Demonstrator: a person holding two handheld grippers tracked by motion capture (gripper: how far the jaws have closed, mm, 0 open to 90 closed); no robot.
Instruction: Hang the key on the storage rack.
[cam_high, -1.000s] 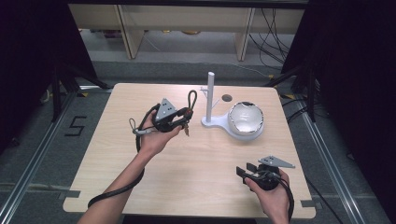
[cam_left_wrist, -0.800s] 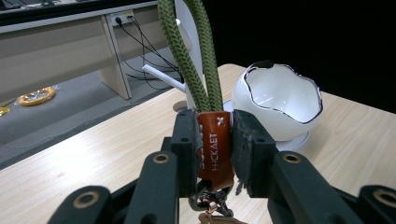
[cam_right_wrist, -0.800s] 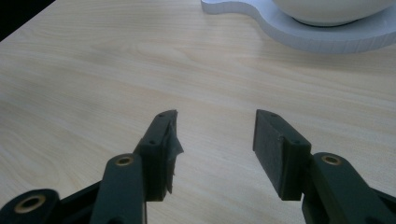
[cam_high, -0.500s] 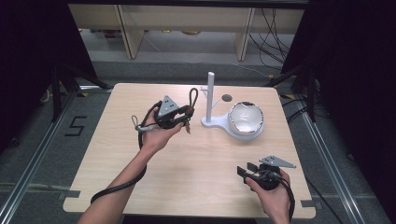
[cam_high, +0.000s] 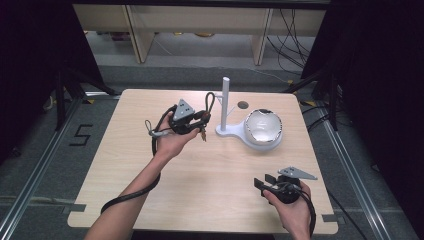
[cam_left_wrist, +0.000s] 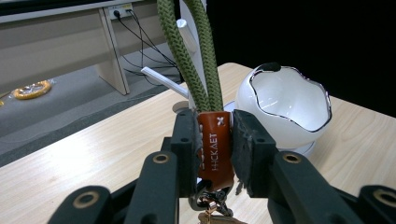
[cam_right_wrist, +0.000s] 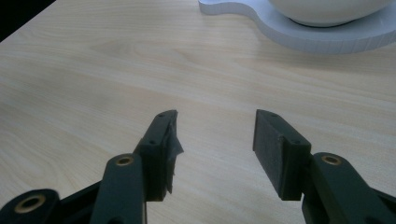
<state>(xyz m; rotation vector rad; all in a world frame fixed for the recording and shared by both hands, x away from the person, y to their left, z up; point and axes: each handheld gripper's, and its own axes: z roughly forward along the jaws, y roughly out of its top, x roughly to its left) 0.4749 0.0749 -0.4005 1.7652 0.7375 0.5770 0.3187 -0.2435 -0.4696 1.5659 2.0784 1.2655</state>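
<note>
- Our left claw (cam_left_wrist: 214, 154) clamps the brown leather tab of the olive-green rope-loop keychain (cam_left_wrist: 214, 149), raised near the far edge of the tabletop (cam_high: 210, 170).
- We judge the loop belongs on the white post of the stand (cam_high: 226, 102): keep it upright and open.
- Our right claw (cam_right_wrist: 215, 149) stands wide, empty, near the tabletop's near right corner.
- Avoid nudging the white eggshell-shaped bowl (cam_high: 263, 126).

Bare table (cam_high: 200, 190) lies open near and left; far right, the white stand (cam_high: 226, 100) and bowl (cam_high: 262, 127) block passage.
</note>
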